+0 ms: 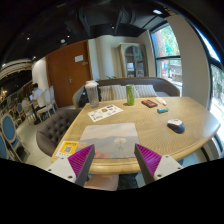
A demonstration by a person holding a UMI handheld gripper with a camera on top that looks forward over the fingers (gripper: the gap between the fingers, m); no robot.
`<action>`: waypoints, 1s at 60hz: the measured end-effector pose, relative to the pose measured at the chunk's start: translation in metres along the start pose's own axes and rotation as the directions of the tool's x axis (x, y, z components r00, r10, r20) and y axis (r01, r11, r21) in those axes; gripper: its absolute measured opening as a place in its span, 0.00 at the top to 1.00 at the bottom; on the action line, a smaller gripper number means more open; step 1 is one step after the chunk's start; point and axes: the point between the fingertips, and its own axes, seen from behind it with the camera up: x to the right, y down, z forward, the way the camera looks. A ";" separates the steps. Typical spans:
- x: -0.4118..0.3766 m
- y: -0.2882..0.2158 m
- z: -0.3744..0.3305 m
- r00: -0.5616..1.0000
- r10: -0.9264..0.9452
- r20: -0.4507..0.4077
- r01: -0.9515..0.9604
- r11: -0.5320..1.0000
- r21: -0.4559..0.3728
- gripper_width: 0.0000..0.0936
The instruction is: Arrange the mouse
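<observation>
A small grey mouse (176, 125) lies on the round wooden table (160, 118), toward its right side, far beyond my fingers. My gripper (115, 160) is held off the table's near edge with both fingers wide apart and nothing between them. Its magenta pads (82, 158) flank a white tissue box (109, 141) that stands on the table just ahead of them.
On the table are a green bottle (130, 95), a white cylinder (92, 92), a printed sheet (104, 113), a yellow booklet (68, 149) and small items (152, 103). A grey armchair (52, 125) stands at the left, a sofa (135, 88) behind.
</observation>
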 end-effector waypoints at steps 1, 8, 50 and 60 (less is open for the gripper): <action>0.000 0.001 0.000 1.000 -0.004 0.003 0.004 1.000 -0.002 0.11; -0.002 0.004 0.005 1.000 -0.022 0.005 0.023 1.000 -0.006 0.11; 0.295 0.004 0.088 0.930 0.021 -0.366 -0.033 0.999 -0.027 0.12; 0.317 0.003 0.118 0.938 -0.034 -0.345 0.008 0.997 -0.077 0.13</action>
